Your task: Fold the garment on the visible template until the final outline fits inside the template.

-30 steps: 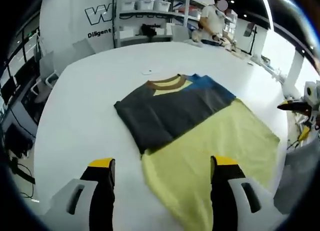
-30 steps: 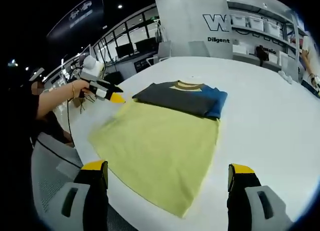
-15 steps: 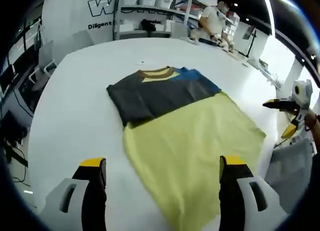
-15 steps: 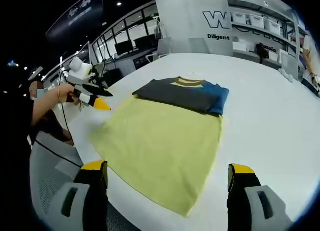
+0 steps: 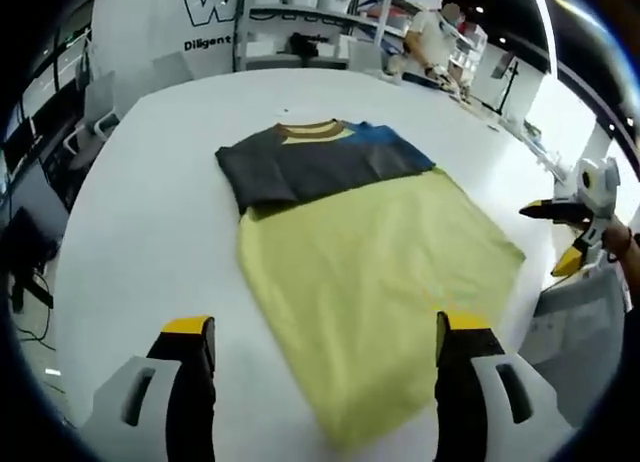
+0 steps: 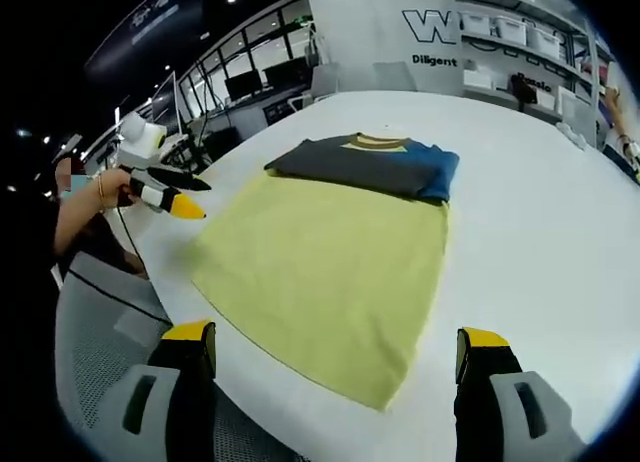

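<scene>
A soft yellow T-shirt with a brown-ribbed collar, dark grey shoulder panel and blue sleeve lies flat on the white table, its top part folded over, its yellow body spread toward the near edge.

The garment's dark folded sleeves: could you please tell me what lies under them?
The dark folded sleeves lie across the shirt's upper body; its yellow front shows below them and the brown collar above. The chest beneath is covered.

white table | shelving with white bins | grey mesh chair
</scene>
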`<state>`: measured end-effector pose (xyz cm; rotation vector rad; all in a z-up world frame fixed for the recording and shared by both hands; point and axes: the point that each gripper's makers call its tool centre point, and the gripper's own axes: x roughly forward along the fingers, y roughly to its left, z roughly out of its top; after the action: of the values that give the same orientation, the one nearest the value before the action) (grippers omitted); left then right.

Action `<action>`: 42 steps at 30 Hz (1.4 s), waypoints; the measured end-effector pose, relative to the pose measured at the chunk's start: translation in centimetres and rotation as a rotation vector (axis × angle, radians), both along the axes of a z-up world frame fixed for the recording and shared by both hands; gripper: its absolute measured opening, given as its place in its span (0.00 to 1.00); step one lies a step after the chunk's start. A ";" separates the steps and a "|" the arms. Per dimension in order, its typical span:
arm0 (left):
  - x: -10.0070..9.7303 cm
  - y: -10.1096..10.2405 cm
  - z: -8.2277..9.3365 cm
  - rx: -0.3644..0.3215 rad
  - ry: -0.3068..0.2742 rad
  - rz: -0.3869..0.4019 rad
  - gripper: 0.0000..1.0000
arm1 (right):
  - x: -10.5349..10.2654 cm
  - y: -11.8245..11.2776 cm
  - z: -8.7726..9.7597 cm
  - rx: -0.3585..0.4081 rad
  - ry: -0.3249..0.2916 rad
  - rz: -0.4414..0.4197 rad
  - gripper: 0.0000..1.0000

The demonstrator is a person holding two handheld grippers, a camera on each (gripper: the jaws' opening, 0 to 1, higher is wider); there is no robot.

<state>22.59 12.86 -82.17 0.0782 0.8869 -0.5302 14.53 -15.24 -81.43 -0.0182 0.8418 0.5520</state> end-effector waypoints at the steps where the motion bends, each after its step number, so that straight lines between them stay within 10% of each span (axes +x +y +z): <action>1: -0.4 0.0 -0.1 0.005 0.004 -0.006 0.90 | 0.0 -0.2 -0.2 -0.010 0.003 -0.009 0.99; 23: -6.9 0.8 -2.8 0.051 0.089 -0.004 0.70 | -1.5 -2.3 -2.8 -0.104 0.077 -0.014 0.71; 34: -8.5 0.7 -3.8 0.069 0.162 0.026 0.45 | -2.2 -3.7 -4.5 -0.167 0.155 -0.089 0.23; 42: -8.7 1.4 -3.8 0.078 0.172 0.075 0.36 | -2.5 -3.8 -5.2 -0.172 0.191 -0.101 0.14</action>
<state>13.91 14.22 -85.99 0.0703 1.0748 -0.4369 12.01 -19.02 -86.61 -0.0805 1.0694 0.3887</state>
